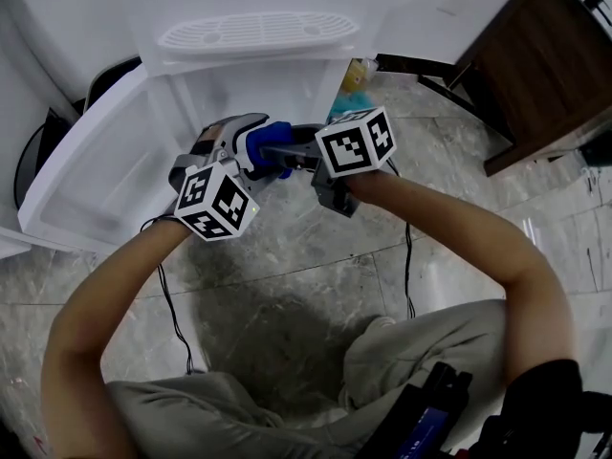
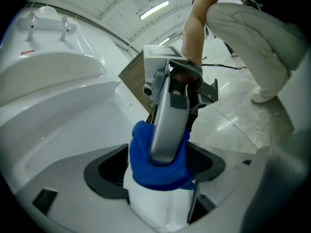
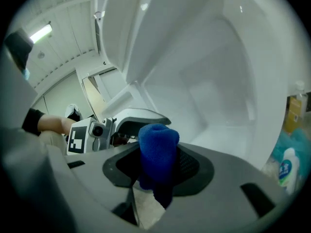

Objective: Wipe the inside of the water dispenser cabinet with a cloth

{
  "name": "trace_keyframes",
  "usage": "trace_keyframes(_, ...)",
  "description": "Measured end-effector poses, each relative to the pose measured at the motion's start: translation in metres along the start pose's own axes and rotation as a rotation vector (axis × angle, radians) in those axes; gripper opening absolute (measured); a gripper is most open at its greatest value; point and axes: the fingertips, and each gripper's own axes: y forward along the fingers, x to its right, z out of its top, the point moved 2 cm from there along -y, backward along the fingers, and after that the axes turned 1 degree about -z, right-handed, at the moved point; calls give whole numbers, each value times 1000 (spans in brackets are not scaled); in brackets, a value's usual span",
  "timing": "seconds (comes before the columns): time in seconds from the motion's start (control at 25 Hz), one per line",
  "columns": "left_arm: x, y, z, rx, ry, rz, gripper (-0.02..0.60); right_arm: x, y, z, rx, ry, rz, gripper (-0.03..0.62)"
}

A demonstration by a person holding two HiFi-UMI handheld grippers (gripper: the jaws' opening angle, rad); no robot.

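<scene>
A blue cloth point(image 1: 271, 145) is bunched up between the two grippers, in front of the open white water dispenser cabinet point(image 1: 277, 89). My right gripper point(image 1: 292, 153) is shut on the cloth; in the right gripper view the blue cloth point(image 3: 156, 152) stands up between its jaws point(image 3: 158, 178). My left gripper point(image 1: 251, 149) faces it from the left and is open. In the left gripper view the cloth point(image 2: 158, 166) sits in the gap of my left gripper point(image 2: 155, 178), pinned under the right gripper's grey finger point(image 2: 167, 125), with the dark left pads standing wide on either side.
The cabinet door point(image 1: 105, 180) hangs open at the left. A drip grille point(image 1: 256, 32) sits on top of the dispenser. Bottles point(image 3: 289, 166) stand on the floor to the cabinet's right. A brown wooden unit point(image 1: 535, 55) is farther right. Cables trail over the marble floor point(image 1: 287, 285).
</scene>
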Motion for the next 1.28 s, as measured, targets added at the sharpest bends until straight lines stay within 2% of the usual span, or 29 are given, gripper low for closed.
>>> trace_keyframes(0.08, 2, 4, 3, 13, -2, -15, 356, -3, 0, 3, 9, -49, -11, 146)
trace_keyframes(0.2, 1, 5, -2, -7, 10, -27, 351, 1, 2, 2, 5, -30, -10, 146)
trace_keyframes(0.32, 6, 3, -9, -31, 19, -40, 290, 5, 5, -2, -13, 7, 16, 158)
trace_keyframes(0.48, 10, 0, -17, -55, 30, -59, 204, 3, 12, -8, -33, -2, 29, 215)
trace_keyframes(0.68, -1, 1, -27, -72, -46, -50, 176, 13, 8, -2, 5, -35, 22, 242)
trace_keyframes(0.96, -16, -3, -55, -111, -187, -24, 170, 44, -19, 9, 71, -67, -85, 241)
trace_keyframes(1.0, -16, -1, -58, -119, -202, -27, 170, 48, -25, 9, 80, -98, -115, 232)
trace_keyframes(1.08, -15, 3, -63, -132, -217, -34, 170, 55, -35, 11, 89, -194, -180, 17)
trace_keyframes(1.28, -13, 29, -72, -155, -221, -55, 170, 58, -45, -2, 33, -429, -252, -2)
